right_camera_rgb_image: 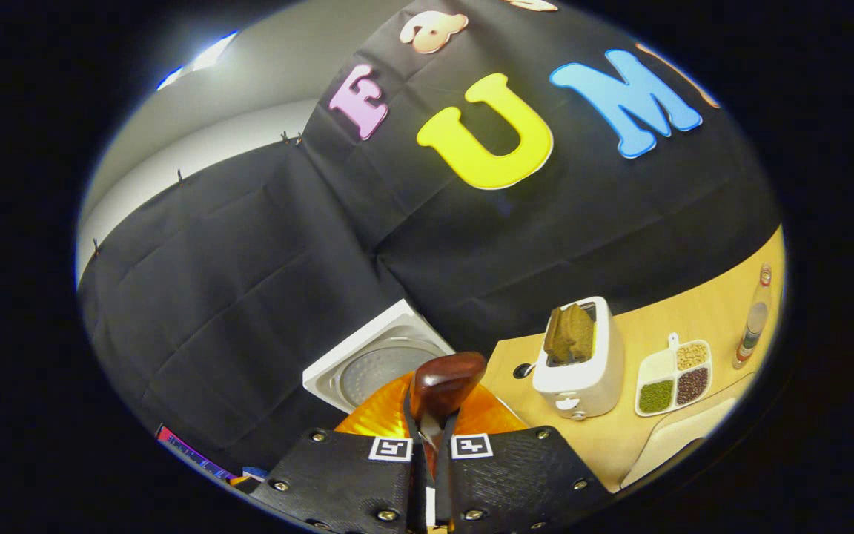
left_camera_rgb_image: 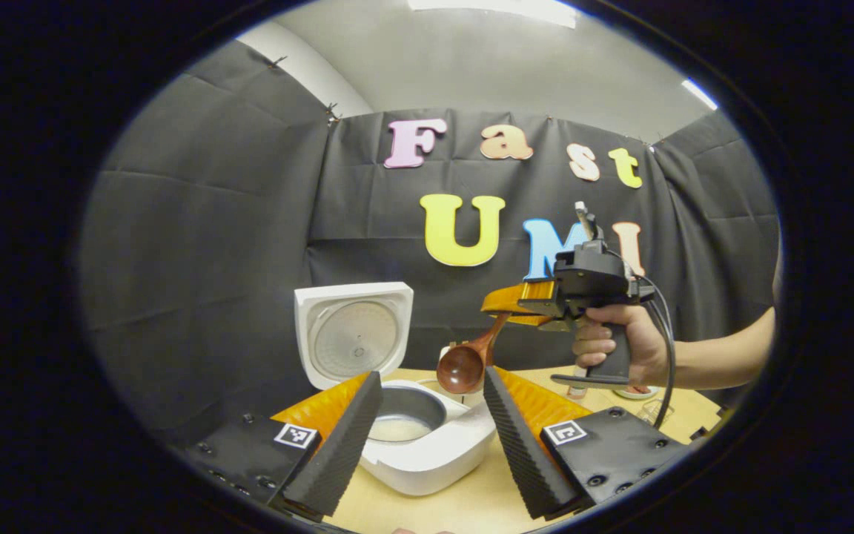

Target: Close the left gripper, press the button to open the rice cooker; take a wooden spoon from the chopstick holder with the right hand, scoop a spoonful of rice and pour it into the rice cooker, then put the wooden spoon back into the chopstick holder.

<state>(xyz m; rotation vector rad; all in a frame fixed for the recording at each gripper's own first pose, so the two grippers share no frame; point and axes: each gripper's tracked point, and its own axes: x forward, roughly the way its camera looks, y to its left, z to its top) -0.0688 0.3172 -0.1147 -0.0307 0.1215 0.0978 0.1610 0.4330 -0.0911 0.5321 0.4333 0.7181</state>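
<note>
Wooden spoon (left_camera_rgb_image: 469, 361) held over open cooker (left_camera_rgb_image: 427, 437), lower centre of left gripper view.
Right gripper (left_camera_rgb_image: 523, 300) fingers clamped on spoon handle; left gripper (left_camera_rgb_image: 431, 437) fingers apart, empty. Likely pouring step, or just after; rice pale in pot. Next: carry spoon to holder, unseen, and lower upright.

Glossy dark-brown wooden spoon (left_camera_rgb_image: 465, 363); smooth white plastic rice cooker (left_camera_rgb_image: 427, 445) beneath it; matt ribbed black pads (left_camera_rgb_image: 342, 445); pale wooden table (left_camera_rgb_image: 471, 497).
</note>
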